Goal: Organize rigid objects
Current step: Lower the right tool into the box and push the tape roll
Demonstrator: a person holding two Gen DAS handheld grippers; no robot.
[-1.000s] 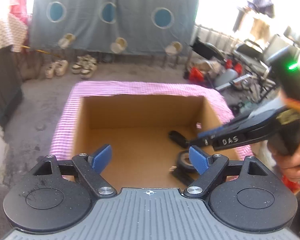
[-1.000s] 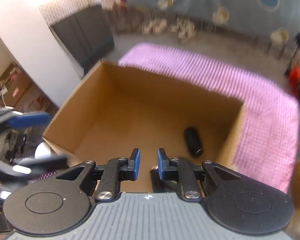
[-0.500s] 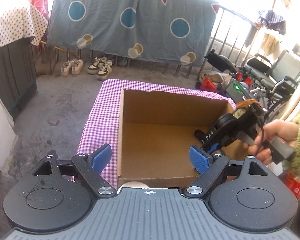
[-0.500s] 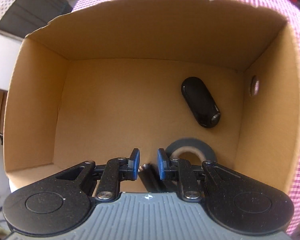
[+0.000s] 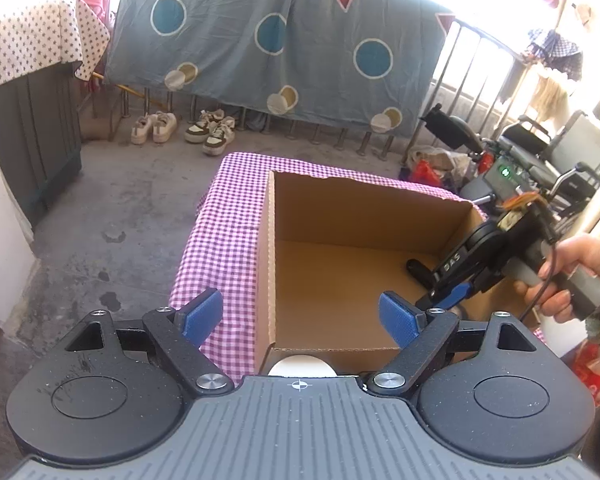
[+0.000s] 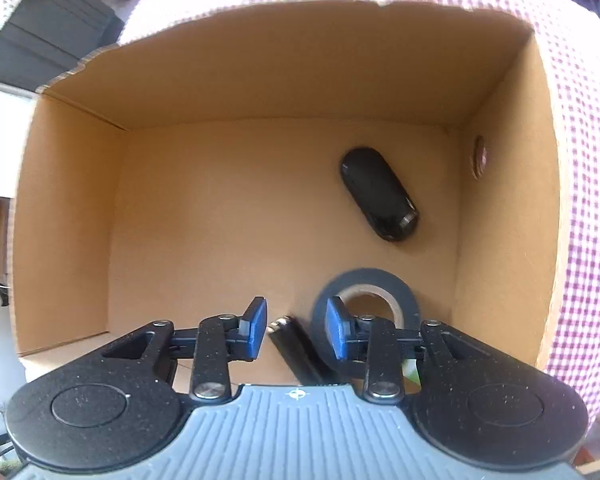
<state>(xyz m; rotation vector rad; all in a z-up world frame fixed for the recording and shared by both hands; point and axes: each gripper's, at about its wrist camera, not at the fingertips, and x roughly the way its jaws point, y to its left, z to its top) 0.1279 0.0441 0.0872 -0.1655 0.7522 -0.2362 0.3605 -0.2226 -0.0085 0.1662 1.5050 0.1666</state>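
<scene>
Between the right tool's (image 6: 296, 330) opening pads, untouched, a black cylinder (image 6: 296, 350), long axis running away from the camera.

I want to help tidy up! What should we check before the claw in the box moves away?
1. Right claw letting go: ok, its jaws are opening.
2. Black stick free of the pads: ok, it lies between the jaws with gaps on both sides.
3. Stick resting on the box floor: cannot tell, the claw hides most of it.
4. Tape roll in the box: ok, flat on the floor beside the stick.
5. Black oval case in the box: ok, lying apart from the tape.
6. Left claw free for the next thing: ok, open and holding nothing.
</scene>
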